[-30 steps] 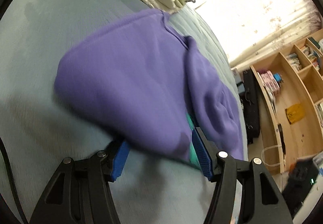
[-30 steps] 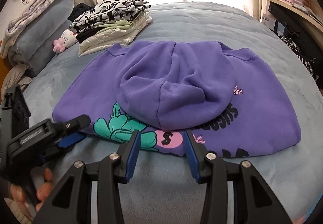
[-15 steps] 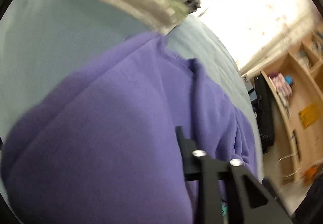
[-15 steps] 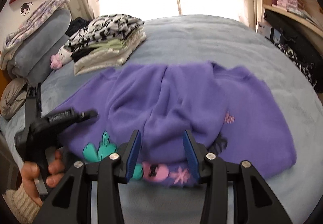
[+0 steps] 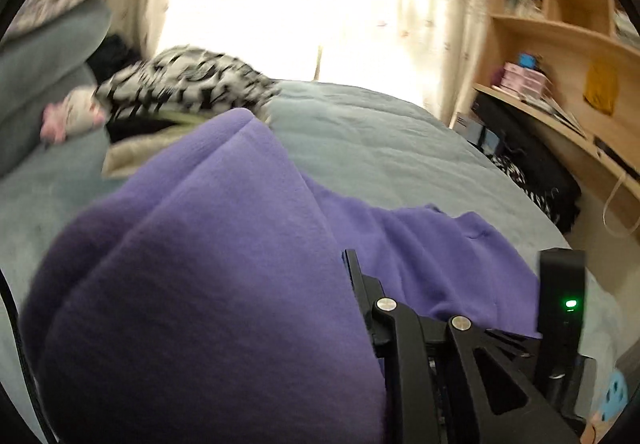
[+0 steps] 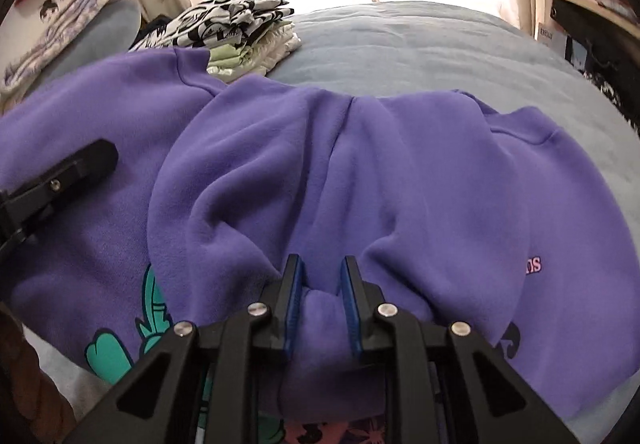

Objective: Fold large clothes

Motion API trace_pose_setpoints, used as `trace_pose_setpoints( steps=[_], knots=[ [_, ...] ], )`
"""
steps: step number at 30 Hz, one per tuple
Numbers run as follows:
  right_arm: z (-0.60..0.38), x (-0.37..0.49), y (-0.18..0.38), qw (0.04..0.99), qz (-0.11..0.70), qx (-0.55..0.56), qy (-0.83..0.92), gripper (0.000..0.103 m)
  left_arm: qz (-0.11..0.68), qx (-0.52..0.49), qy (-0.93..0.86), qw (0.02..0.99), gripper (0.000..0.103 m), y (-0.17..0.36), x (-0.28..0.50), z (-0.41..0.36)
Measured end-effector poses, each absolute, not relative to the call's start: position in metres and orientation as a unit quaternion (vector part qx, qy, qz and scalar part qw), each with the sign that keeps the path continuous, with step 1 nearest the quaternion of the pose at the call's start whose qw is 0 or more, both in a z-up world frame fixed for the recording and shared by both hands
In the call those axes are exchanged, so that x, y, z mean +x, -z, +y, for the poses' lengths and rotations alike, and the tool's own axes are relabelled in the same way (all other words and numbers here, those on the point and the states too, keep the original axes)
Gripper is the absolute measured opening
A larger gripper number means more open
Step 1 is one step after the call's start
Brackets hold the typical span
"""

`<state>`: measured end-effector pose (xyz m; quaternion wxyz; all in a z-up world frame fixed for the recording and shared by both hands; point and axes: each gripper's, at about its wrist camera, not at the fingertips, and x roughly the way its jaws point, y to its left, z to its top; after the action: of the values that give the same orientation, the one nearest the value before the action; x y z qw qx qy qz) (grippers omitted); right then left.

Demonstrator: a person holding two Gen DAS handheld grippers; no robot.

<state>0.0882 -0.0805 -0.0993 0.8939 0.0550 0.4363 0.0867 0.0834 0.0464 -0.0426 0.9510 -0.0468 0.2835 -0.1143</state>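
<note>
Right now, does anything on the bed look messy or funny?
Only the purple hoodie. Its hood is bunched into a lump where the right gripper pinches it, and its left side is lifted up off the bed. That is part of folding. The folded clothes stack looks tidy.

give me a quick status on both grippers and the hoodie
Right gripper shut on the purple hoodie, hood pinched in its jaws. Left gripper buried in hoodie fabric, jaws hidden. Folded clothes stack sits just behind.
</note>
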Motion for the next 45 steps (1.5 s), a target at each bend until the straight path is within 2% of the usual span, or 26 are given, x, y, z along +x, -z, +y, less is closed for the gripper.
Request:
trace_pose_setpoints(
  steps=[11,13,22,30,33,39,42,44,45],
  knots=[
    [-0.128,0.084,0.097,0.863,0.455,0.154,-0.156,0.02,0.261,0.068,0.141,0.953,0.017,0.011,0.075,-0.039],
    [-0.144,0.076,0.087,0.859,0.457,0.164,-0.163,0.024,0.261,0.073,0.146,0.952,0.017,0.006,0.076,-0.052],
    [-0.269,0.011,0.044,0.911,0.375,0.167,-0.021,0.026,0.261,0.126,0.193,0.937,0.019,0.009,0.059,-0.147],
    [-0.36,-0.027,0.062,0.895,0.359,0.253,0.073,0.026,0.288,0.202,0.239,0.905,0.021,0.056,0.054,-0.243],
    [-0.372,-0.034,0.069,0.889,0.361,0.267,0.083,0.026,0.302,0.246,0.236,0.89,0.022,0.084,0.048,-0.274],
    [-0.385,-0.042,0.084,0.88,0.367,0.288,0.084,0.026,0.301,0.285,0.234,0.879,0.024,0.107,0.048,-0.302],
    [-0.385,-0.041,0.084,0.881,0.366,0.289,0.081,0.026,0.293,0.297,0.241,0.876,0.033,0.108,0.044,-0.301],
    [-0.386,-0.04,0.085,0.883,0.365,0.285,0.079,0.026,0.298,0.289,0.251,0.874,0.053,0.101,0.045,-0.298],
    [-0.385,-0.041,0.084,0.884,0.365,0.282,0.078,0.026,0.304,0.281,0.26,0.872,0.059,0.097,0.047,-0.295]
  ],
)
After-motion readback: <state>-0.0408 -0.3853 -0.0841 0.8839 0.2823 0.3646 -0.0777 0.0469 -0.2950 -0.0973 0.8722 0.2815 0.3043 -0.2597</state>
